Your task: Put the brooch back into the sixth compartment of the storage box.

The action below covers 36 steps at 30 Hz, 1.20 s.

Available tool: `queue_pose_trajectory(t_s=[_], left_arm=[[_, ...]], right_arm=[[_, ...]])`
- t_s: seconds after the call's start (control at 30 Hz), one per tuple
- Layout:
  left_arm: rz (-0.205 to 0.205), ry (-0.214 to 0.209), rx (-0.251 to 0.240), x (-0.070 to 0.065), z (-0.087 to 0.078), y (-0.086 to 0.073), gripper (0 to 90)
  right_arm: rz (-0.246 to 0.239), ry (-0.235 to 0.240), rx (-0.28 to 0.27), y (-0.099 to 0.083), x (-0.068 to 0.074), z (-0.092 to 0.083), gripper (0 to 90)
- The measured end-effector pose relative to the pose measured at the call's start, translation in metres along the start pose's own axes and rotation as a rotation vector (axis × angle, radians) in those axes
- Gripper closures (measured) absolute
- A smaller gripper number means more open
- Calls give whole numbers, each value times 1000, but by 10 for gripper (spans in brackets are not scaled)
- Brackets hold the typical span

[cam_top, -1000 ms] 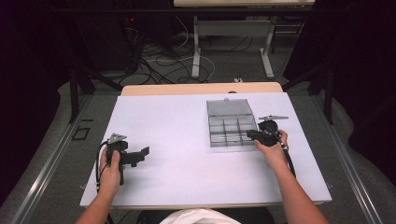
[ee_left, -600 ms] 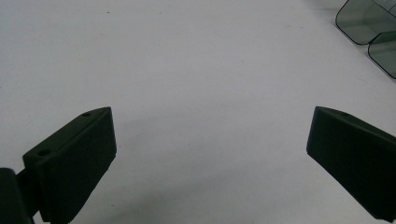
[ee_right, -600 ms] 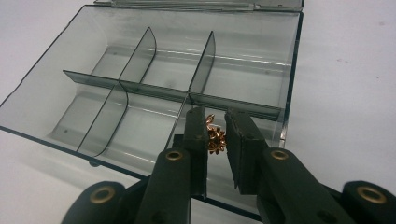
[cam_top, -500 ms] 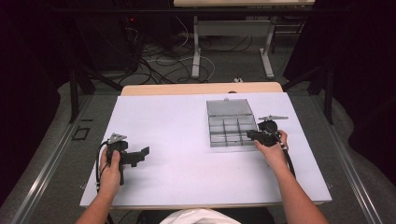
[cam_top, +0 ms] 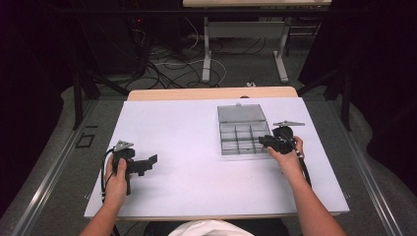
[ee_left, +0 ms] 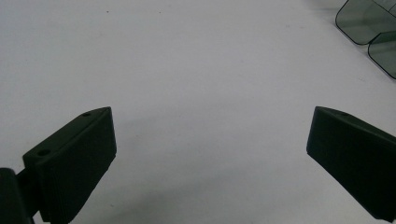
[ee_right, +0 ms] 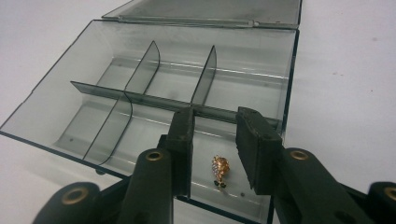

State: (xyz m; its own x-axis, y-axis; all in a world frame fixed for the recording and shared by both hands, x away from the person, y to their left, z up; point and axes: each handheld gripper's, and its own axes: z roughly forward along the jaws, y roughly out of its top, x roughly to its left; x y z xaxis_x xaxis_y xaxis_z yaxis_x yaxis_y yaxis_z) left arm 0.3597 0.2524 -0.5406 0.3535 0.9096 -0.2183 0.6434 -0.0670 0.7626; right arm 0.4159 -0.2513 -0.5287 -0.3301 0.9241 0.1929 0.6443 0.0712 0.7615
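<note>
A clear grey plastic compartment box point(cam_top: 222, 129) lies open on the white table, right of centre, its lid flat behind it. My right gripper point(cam_top: 263, 141) reaches into its near right corner. In the right gripper view the jaws of that gripper point(ee_right: 215, 116) stand a little apart and have just been opening. A small gold, stone-set trinket point(ee_right: 219, 167) lies loose on the compartment floor between them, touched by neither pad. My left gripper point(cam_top: 152, 161) rests over the bare table at the left. Its jaws point(ee_left: 210, 158) are wide open with nothing between them.
The box point(ee_right: 46, 98) has several compartments split by thin dividers point(ee_right: 140, 70); the others look empty. A corner of the box point(ee_left: 364, 23) sits at the top right in the left gripper view. Bare white tabletop point(cam_top: 187, 123) lies between the two hands.
</note>
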Motion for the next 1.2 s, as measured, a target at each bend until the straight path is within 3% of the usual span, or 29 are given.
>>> queue_pose_trajectory(t_s=[0.27,0.5,0.8,1.2], left_arm=[[-2,-1,0,0,0,0,16],[-5,4,-2,1,-2,0,16],[-2,1,-2,1,-2,0,16],[-2,3,-1,0,-2,0,16]], right_arm=[[-5,19,-19,2,3,-2,570],[-23,72,-43,4,9,-7,468],[-79,115,-57,8,13,-19,370],[-112,98,-50,0,6,-37,315]])
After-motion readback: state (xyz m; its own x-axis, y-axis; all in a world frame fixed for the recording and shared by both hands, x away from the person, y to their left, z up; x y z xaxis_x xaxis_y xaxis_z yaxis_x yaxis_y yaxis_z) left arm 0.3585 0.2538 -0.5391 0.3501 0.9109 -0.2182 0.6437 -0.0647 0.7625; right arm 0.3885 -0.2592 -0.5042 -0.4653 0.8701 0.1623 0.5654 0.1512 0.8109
